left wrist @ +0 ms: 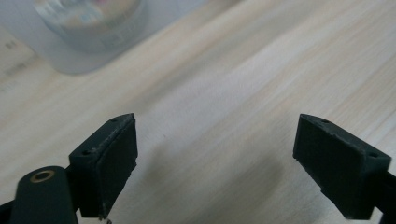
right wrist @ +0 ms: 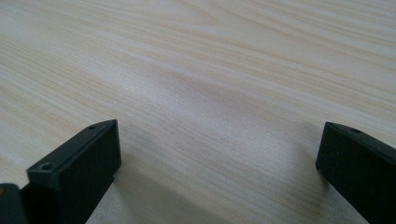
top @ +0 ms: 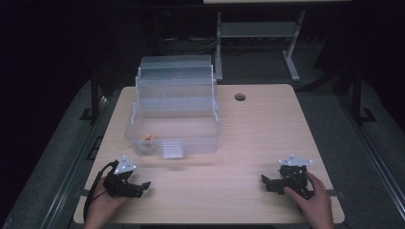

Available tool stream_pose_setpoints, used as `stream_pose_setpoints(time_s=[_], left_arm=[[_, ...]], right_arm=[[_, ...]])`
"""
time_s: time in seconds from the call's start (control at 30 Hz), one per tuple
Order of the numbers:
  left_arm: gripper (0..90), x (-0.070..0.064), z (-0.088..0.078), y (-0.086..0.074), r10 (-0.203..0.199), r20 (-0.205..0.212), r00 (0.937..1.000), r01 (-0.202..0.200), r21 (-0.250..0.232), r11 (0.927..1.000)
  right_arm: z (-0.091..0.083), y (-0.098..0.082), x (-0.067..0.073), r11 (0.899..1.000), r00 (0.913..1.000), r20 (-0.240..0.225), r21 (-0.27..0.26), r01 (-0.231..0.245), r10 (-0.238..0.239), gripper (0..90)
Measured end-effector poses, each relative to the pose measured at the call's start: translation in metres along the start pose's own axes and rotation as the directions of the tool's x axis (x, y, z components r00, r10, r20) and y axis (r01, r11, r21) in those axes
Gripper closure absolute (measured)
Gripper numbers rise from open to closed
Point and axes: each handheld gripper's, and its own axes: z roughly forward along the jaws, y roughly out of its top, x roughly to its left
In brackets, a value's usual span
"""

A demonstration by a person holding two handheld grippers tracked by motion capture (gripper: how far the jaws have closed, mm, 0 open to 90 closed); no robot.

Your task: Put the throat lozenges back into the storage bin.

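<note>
Biggest thing here is the light wood table [top: 267,138], with a small round cable hole [top: 239,97] toward the far edge. On its left-of-centre half sits a clear plastic storage box [top: 174,112] with stepped, tiered trays opened up toward the far side. There's a little front latch [top: 172,150] on its near wall, and something small and orange-yellow [top: 148,140] lying in the bottom near the left corner; too small to tell what it is.

Both tools are parked on the near edge, well apart from each other. The left gripper [top: 141,187] rests at the near left with a hand [top: 101,208] on it, jaws spread wide with nothing between them. In the left gripper view, the same left gripper [left wrist: 215,158] shows bare wood between its pads and a blurry corner of the box at the top left. The right gripper [top: 265,182] is at the near right under the other hand [top: 313,202], jaws also spread and empty; the right gripper view shows that right gripper [right wrist: 217,163] over plain wood grain.

My read: the box is the thing to work on, and the left gripper is nearer to it. I'd bring it in straight toward the near wall, keep the jaws wide until they line up, and use the right one to steady the box. That thin plastic looks light and slippery, so it'll probably skid if pushed from one side only.
</note>
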Motion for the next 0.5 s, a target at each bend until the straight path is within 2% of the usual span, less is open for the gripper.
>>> stream_pose_setpoints(time_s=[0.13,0.23,0.33,0.5], left_arm=[[12.6,0.0,0.004,-0.003,-0.003,0.007,1.0,0.003,0.012,0.9999],[11.9,0.0,0.006,-0.004,-0.014,0.019,0.9997,0.014,0.003,0.9999],[11.0,0.002,0.008,-0.008,-0.021,0.026,0.9994,0.022,-0.04,0.999],[10.9,0.003,0.009,-0.015,-0.008,0.036,0.9993,0.011,-0.105,0.9944]], right_arm=[[0.0,0.0,0.0,1.0,1.0,0.0,0.0,0.0,0.0,0.0],[0.0,0.0,0.0,1.0,1.0,0.0,0.0,0.0,0.0,0.0],[0.0,0.0,0.0,1.0,1.0,0.0,0.0,0.0,0.0,0.0],[0.0,0.0,0.0,1.0,1.0,0.0,0.0,0.0,0.0,0.0]])
